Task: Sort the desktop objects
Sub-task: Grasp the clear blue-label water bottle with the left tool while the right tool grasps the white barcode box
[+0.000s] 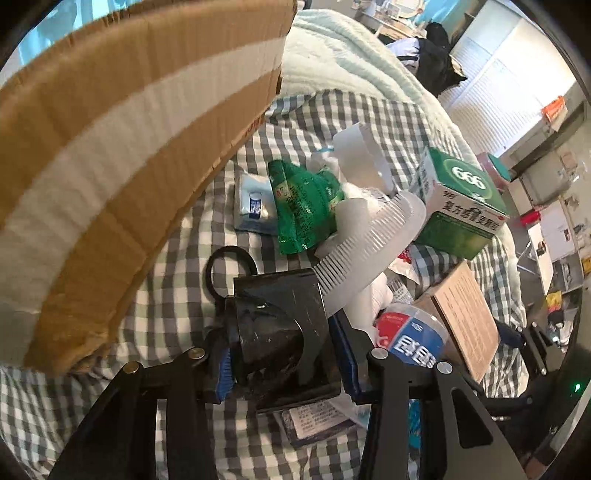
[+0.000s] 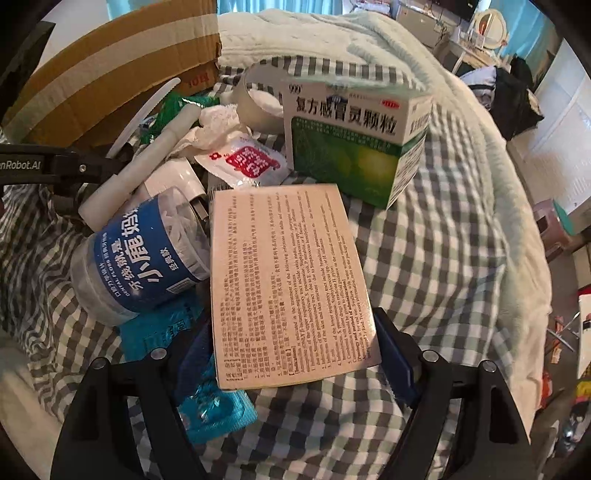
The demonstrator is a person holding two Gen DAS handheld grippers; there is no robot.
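Left hand-held gripper (image 1: 284,354) clamps black holder (image 1: 280,325); white comb (image 1: 365,236) leaning on its far edge may get dragged off.

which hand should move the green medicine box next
Right. The left tongs are already shut on the black holder. The right tongs straddle only the tan printed box, with the green medicine box just ahead.

A bed with a checked sheet (image 2: 424,258) and pale quilt (image 2: 332,33); white wall (image 1: 491,92), cluttered floor (image 2: 569,332), daylit
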